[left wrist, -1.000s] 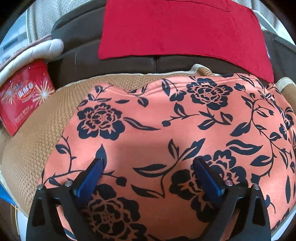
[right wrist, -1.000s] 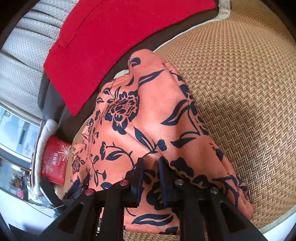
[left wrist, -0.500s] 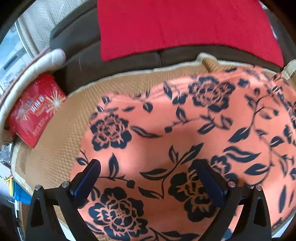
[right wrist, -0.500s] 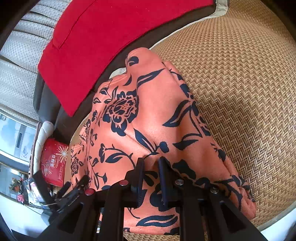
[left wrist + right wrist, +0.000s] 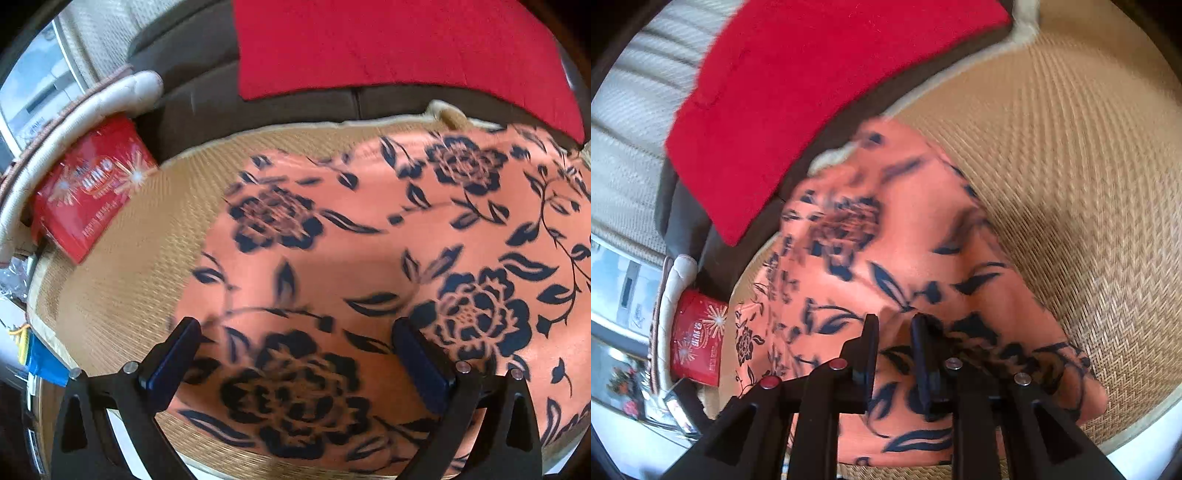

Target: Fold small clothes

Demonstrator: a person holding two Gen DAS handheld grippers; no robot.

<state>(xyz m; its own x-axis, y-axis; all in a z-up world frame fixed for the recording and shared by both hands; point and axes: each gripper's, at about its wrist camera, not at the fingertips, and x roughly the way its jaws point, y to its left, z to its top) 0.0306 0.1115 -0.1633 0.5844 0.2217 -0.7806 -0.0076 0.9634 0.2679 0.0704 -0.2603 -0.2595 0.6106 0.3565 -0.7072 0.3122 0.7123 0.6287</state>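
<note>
The orange flowered garment (image 5: 388, 266) lies spread on the woven mat (image 5: 122, 280), filling the middle and right of the left wrist view. In the right wrist view it runs from the centre down to the lower edge. The left tool (image 5: 295, 347) is wide open above the cloth and grips nothing. The right tool (image 5: 894, 332) has its jaws nearly together, with only a narrow gap; cloth shows in the gap, but whether it is pinched I cannot tell.

The step in hand seems to be taking hold of the near edge for a fold. To do it well, the left tool should come down on the hem near the mat and catch every layer. Both sides should then lift evenly, so the fold line stays straight and the soft fabric does not bunch.
</note>
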